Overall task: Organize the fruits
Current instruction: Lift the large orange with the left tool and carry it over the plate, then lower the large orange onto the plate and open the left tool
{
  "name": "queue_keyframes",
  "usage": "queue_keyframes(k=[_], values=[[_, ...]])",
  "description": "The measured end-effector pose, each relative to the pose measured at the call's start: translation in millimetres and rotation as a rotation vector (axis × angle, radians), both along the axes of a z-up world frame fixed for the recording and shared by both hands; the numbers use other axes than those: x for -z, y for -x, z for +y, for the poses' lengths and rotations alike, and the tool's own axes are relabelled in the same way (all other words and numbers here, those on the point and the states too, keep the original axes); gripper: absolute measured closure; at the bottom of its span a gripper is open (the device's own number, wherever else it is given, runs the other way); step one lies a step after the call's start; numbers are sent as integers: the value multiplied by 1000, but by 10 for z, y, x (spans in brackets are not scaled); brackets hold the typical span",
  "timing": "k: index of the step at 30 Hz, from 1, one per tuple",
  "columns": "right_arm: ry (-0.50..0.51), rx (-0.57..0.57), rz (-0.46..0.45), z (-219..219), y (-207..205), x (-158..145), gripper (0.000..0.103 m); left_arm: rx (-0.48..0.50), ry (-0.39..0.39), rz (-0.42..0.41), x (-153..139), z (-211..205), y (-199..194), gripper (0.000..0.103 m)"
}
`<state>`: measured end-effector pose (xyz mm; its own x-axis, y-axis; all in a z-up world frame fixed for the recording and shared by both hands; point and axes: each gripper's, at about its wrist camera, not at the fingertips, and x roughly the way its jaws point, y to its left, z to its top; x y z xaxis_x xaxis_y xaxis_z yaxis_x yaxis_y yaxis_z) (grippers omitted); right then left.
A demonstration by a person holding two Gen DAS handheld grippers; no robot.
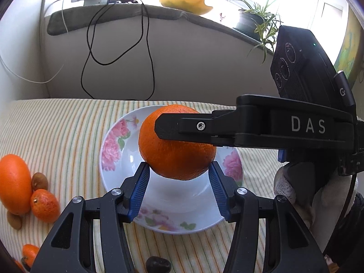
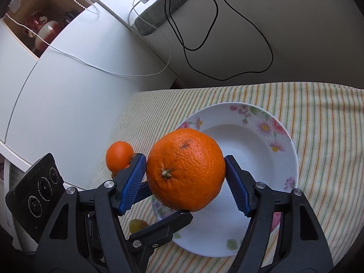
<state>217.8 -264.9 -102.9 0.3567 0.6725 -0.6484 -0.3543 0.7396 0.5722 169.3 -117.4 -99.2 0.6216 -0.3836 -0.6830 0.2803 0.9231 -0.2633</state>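
A: How many oranges are in the grip?

B: One. A single orange (image 1: 175, 150) hangs in the middle of both views, above the well of the one plate (image 1: 113, 159), as far as I can tell not touching it.

A: And the tools?

B: Two, both on that same fruit. The left gripper (image 1: 178, 168) pinches it low down, with its two blue pads (image 1: 142, 186) pressed to the sides. The right gripper (image 2: 184, 161) clamps it across the middle, both of its pads against the peel. In the left view one black finger (image 1: 168, 126) of the right gripper reaches in from the right edge and lies across the fruit. A gloved hand (image 1: 293, 191) sits at the lower right.

A: What else lies on the cloth (image 1: 68, 125)?

B: At the left edge of the left view there is one big second orange (image 1: 13, 182) and one mandarin (image 1: 44, 204) just beside it. Two brown fruits (image 1: 39, 180) sit there too, one above the mandarin and one below the big fruit. One more orange piece (image 1: 29, 252) is cut off at the lower left, and one dark fruit (image 1: 158, 265) sits at the bottom edge.

A: And in the right view?

B: One round fruit (image 2: 119, 157) shows behind the left pad, and I cannot tell which of those it is. One yellowish fruit (image 2: 138, 225) lies at the lower left, near the plate rim.

A: Anything behind?

B: One potted plant (image 1: 250, 20) at the upper right, one black cable (image 1: 147, 56) and one white cable (image 1: 22, 75).
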Motion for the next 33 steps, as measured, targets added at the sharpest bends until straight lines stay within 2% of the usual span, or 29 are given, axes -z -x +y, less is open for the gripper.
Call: queue_keyframes(k=[8, 17, 23, 33], values=[[7, 16, 30, -68, -158, 133, 30, 10, -5, 36, 95, -106, -142, 50], [28, 21, 19, -100, -165, 166, 30, 11, -12, 40, 112, -135, -148, 50], [82, 29, 12, 5, -177, 155, 30, 11, -23, 49, 132, -139, -159, 50], [141, 45, -17, 134, -131, 121, 30, -3, -68, 8, -2, -158, -67, 50]])
